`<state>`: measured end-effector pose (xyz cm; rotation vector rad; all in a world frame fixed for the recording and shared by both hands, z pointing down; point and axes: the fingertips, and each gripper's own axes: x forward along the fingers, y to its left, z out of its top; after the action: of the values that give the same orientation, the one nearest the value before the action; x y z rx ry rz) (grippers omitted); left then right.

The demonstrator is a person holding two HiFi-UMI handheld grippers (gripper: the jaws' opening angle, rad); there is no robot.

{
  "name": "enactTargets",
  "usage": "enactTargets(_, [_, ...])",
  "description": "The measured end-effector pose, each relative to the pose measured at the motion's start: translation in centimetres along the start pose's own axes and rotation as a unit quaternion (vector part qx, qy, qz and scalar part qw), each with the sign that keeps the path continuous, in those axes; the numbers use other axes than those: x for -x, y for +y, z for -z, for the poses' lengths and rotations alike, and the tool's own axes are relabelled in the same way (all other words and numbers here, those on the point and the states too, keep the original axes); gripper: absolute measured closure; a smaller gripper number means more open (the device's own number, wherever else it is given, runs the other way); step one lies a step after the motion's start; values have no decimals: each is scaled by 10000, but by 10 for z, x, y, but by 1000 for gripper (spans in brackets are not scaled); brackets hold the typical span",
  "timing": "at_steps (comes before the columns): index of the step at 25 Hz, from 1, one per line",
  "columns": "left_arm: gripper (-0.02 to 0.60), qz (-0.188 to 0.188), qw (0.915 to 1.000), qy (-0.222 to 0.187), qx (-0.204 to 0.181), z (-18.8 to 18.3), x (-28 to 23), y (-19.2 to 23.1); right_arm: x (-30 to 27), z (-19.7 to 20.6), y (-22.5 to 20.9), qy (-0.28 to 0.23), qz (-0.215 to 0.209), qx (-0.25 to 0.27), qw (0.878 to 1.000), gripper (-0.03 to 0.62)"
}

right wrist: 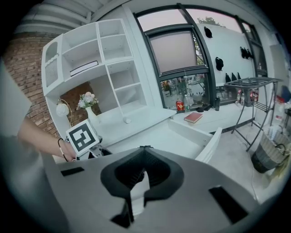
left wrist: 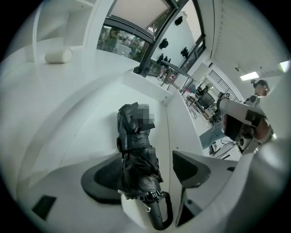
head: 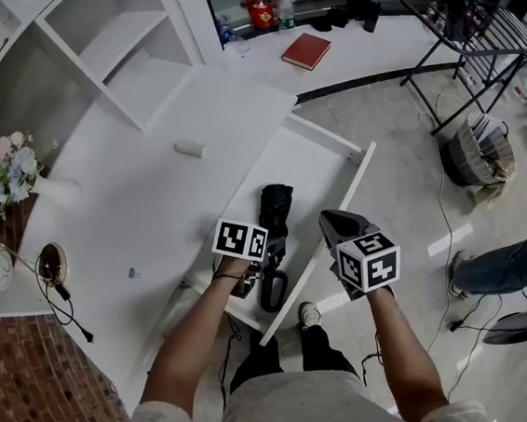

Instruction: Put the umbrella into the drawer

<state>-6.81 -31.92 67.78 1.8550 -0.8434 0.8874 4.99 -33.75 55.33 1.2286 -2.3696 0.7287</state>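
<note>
The folded black umbrella [head: 274, 215] lies lengthwise inside the open drawer [head: 312, 158], close to the drawer's desk-side wall, with its handle [head: 274, 291] and strap loop at the end of the drawer nearest me. My left gripper [left wrist: 148, 176] hangs over that same end of the drawer. Its jaws are spread wide with the umbrella's lower part between them, and the pads do not press on it. The drawer's front panel [head: 317, 258] runs just beside my right gripper [right wrist: 144, 149], which hovers at the outer face of the panel with its jaws closed together on nothing. Beside the drawer is the white desk top [head: 174, 210], with a small white cylinder [head: 189, 149] on it beyond the drawer's far corner. A vase of flowers [head: 13, 166] stands farther from the drawer on that side. Past the drawer's far end a red book [head: 307, 51] sits on the sill. A dark drying rack [head: 469, 29] and a basket [head: 476, 153] stand on the floor well off the drawer's open side, and another person's leg [head: 518, 268] shows there too. My left forearm [head: 198, 343] reaches toward the drawer with its gripper pitched steeply down. My right forearm [head: 402, 350] carries its gripper at a shallower downward tilt.
</note>
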Motion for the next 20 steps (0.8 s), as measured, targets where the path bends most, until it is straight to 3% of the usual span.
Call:
enactTargets(5, [245, -56, 9993, -354, -118, -18, 30, -9, 9, -14, 8, -94, -17, 10, 10000, 591])
enactTargets(10, [261, -35, 9951, -985, -101, -44, 70, -21, 20, -32, 15, -258, 82, 87, 9996, 590])
enactTargets(20, [310, -237, 9749, -2207, -201, -85, 154, -35, 31, -74, 36, -627, 106, 325, 9974, 591])
